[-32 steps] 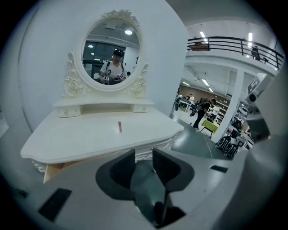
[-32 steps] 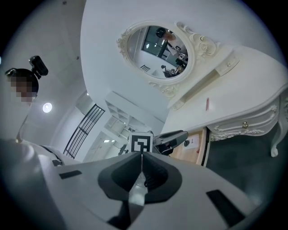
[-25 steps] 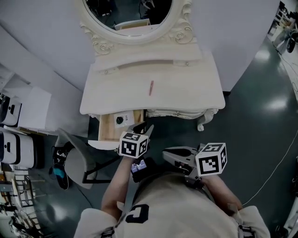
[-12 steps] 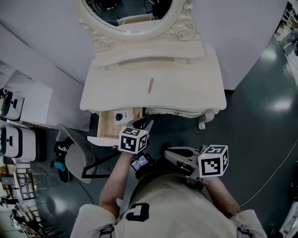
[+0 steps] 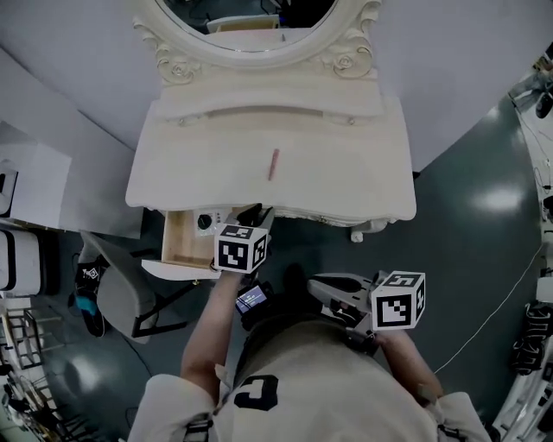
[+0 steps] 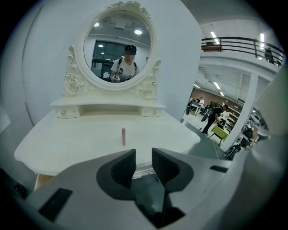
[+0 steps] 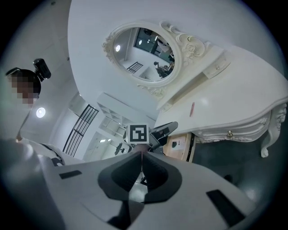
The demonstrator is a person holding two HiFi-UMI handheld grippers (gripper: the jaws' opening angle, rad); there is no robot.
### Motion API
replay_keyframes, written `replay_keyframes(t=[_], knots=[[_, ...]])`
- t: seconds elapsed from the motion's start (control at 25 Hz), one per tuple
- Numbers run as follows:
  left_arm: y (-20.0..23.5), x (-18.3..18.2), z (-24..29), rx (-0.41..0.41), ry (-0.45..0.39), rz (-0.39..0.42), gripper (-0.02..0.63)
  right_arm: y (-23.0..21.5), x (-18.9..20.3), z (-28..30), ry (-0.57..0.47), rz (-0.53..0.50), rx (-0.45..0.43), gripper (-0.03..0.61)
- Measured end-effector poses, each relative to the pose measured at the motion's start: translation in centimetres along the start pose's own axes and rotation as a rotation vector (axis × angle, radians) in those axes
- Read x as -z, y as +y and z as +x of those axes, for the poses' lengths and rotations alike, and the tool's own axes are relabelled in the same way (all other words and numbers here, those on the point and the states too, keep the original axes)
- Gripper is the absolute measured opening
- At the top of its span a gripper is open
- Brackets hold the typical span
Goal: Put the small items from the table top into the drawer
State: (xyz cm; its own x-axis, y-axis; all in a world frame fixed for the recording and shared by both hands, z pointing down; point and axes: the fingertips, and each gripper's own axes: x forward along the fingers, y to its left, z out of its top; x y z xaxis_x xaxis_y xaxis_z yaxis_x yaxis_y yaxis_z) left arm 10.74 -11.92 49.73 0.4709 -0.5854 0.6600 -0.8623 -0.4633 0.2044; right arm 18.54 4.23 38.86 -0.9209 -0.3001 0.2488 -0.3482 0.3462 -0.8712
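Note:
A small pink stick (image 5: 273,164) lies alone in the middle of the white dressing table top (image 5: 346,173). It also shows ahead of my left gripper as the pink stick (image 6: 123,136), and far off as the pink stick (image 7: 192,109). The wooden drawer (image 5: 180,246) stands pulled out at the table's left front, with a small white and black item (image 5: 206,222) inside. My left gripper (image 5: 255,214) hangs at the front edge beside the drawer, open with nothing between its jaws (image 6: 143,164). My right gripper (image 5: 321,289) stays back near my body, shut and empty (image 7: 141,155).
An oval mirror (image 5: 251,26) with a carved frame rises behind a low shelf (image 5: 268,116) at the back of the table. A grey chair (image 5: 117,298) stands left of the drawer. White cabinets (image 5: 34,186) line the far left. Dark floor (image 5: 484,198) lies to the right.
My left gripper has moved forward, closer to the table's front edge and past the drawer's right corner. The head view has shifted a little. The pink stick has not moved.

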Motion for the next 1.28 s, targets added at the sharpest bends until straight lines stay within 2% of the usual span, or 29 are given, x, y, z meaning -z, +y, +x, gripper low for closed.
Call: replay_keyframes(t=[0.4,0.64,1.0,1.28], knots=[[3.4,-2.1,3.9,0.030,-0.006,-0.008,0.158,-1.0,-1.2,5.9,0.169,0.006,0.042,0.031],[4.4,-2.1,5.7,0.028,0.018,-0.016,0.158,-1.8,-2.0,6.9,0.192,0.020,0.047,0.030],[5.8,-2.7,10.3,-0.049,0.091,0.006,0.158,-4.3,-4.5,5.5,0.212,0.060,-0.001,0.029],[6.8,-3.0,12.9,-0.139,0.149,0.029,0.158,-6.4,-6.4,4.4,0.302,0.056,-0.058,0.029]])
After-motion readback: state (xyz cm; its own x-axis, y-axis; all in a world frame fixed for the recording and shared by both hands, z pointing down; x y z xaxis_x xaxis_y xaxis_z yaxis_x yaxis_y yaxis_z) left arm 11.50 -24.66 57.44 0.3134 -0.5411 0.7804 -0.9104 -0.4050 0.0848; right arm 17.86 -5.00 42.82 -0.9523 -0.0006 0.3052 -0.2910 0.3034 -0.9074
